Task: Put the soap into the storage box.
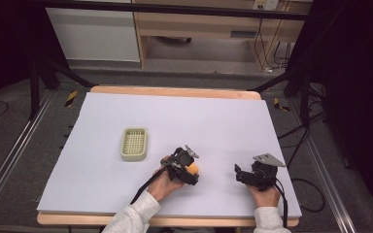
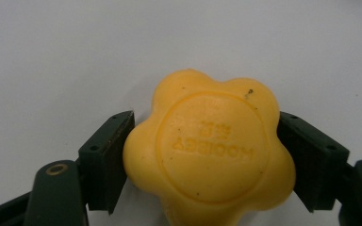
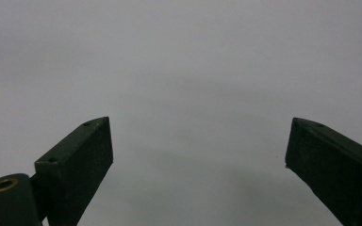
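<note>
A wooden table [image 1: 175,91] with a pale lavender-white cover [image 1: 175,126] fills the middle of the frame. Grey floor [image 1: 53,126] surrounds it, with metal rails [image 1: 9,160] running along the lower left and lower right. Black frame bars [image 1: 175,8] cross the top edge. Behind, at upper centre, stands a light wooden desk [image 1: 199,24], with a white cabinet [image 1: 94,34] at upper left. Black cables [image 1: 296,141] trail across the floor at right. Dark curtains [image 1: 359,73] close both sides.

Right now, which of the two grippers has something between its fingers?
The left gripper: its fingers press both sides of the yellow flower-shaped soap. The right gripper is spread open over the bare white table.
</note>
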`<state>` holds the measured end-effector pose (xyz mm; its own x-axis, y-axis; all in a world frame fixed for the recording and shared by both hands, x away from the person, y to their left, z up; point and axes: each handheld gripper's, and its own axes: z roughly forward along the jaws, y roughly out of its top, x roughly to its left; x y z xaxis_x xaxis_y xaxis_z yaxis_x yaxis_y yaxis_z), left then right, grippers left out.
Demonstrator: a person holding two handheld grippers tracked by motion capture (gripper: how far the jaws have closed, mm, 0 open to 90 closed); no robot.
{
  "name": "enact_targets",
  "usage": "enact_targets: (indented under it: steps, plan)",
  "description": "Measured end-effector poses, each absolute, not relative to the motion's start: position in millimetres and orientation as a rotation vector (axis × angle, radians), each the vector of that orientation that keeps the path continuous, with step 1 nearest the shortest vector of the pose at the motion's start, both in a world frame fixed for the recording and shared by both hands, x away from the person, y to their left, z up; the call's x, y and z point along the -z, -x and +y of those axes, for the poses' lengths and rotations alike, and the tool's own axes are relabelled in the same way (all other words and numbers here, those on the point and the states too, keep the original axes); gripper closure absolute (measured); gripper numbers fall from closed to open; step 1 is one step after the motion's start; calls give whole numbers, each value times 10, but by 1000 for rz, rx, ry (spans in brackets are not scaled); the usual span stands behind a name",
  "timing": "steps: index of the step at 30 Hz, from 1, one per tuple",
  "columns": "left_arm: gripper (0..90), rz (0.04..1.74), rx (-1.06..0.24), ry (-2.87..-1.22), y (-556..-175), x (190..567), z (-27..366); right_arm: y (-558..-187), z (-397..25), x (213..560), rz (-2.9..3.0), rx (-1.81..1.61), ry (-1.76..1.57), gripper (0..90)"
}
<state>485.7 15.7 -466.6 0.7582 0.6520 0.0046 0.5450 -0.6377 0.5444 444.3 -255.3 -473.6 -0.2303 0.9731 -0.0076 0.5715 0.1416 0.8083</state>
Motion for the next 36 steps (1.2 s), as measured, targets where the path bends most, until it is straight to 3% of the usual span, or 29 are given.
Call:
enact_targets:
  steps: [36]
  plan:
    - [254,891,-270,-2446,-4832,4608,161,-4442,-2557,4736,1876,-943,-1479,86]
